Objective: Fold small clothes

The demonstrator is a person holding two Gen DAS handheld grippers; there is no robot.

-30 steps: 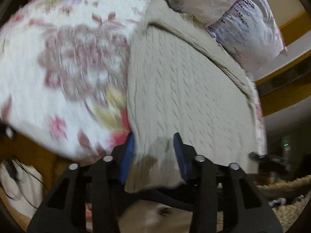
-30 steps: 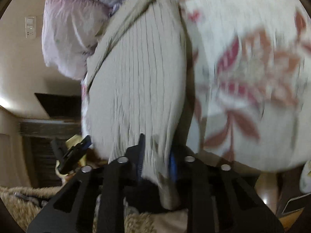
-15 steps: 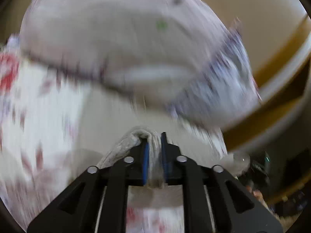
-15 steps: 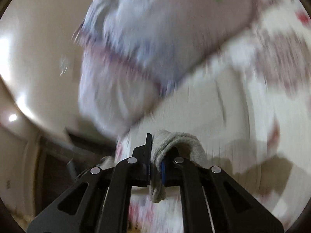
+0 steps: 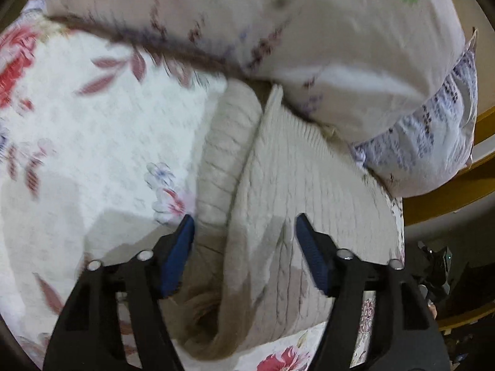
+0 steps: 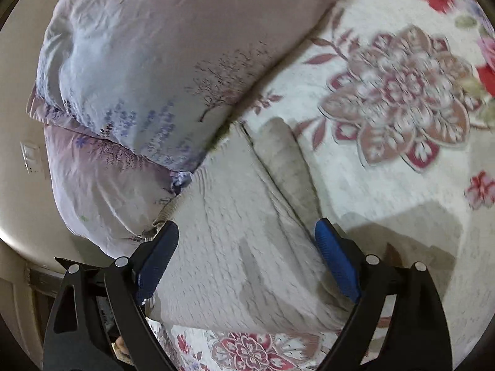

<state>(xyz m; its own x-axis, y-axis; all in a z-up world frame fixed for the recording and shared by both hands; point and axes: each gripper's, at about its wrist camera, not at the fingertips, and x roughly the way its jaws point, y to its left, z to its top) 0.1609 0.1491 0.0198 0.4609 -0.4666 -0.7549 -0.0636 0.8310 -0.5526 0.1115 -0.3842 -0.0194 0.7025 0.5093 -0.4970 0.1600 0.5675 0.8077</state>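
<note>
A beige cable-knit sweater lies folded over on the flowered bedspread, its far edge against the pillows. A sleeve runs along its left side. My left gripper is open and empty just above the sweater's near part, blue pads apart. In the right wrist view the same sweater lies under my right gripper, which is also open and empty, with the sleeve to the right of the body.
Two pale lilac printed pillows are stacked at the head of the bed, touching the sweater's far edge; they also show in the left wrist view. A wooden bed frame and the bed's edge lie to the right.
Both grippers were shut on the sweater's hem, carried it up and forward toward the pillows, then opened and let it go. The sweater now lies folded over.
</note>
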